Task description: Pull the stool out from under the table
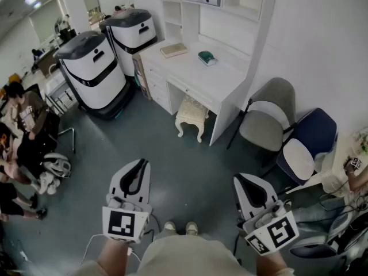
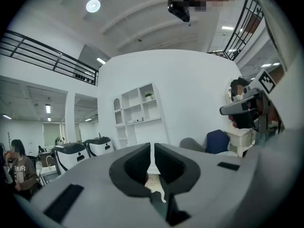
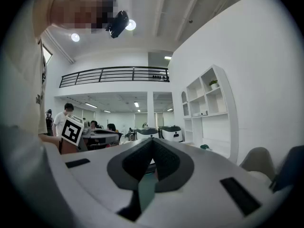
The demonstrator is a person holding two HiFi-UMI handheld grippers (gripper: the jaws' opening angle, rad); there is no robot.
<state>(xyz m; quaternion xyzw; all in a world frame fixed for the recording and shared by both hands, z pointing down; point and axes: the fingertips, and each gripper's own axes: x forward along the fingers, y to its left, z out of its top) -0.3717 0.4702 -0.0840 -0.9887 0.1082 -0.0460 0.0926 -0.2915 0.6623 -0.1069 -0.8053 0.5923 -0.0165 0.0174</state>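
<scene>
A cream stool [image 1: 191, 115] with carved legs stands tucked under the white desk [image 1: 195, 68] across the room. A sliver of the stool [image 2: 153, 183] shows through the jaws in the left gripper view. Both grippers are held low near my body, well short of the stool. My left gripper [image 1: 140, 165] is shut and holds nothing; its jaws nearly meet in the left gripper view [image 2: 152, 151]. My right gripper [image 1: 241, 181] is shut and empty too, its jaws together in the right gripper view [image 3: 152, 146].
Two white-and-black mobile robots [image 1: 95, 73] stand left of the desk. A grey chair [image 1: 267, 117] and a blue chair [image 1: 307, 142] stand to its right. On the desk lie a book [image 1: 173, 50] and a green object [image 1: 207, 57]. People sit at the left and right edges.
</scene>
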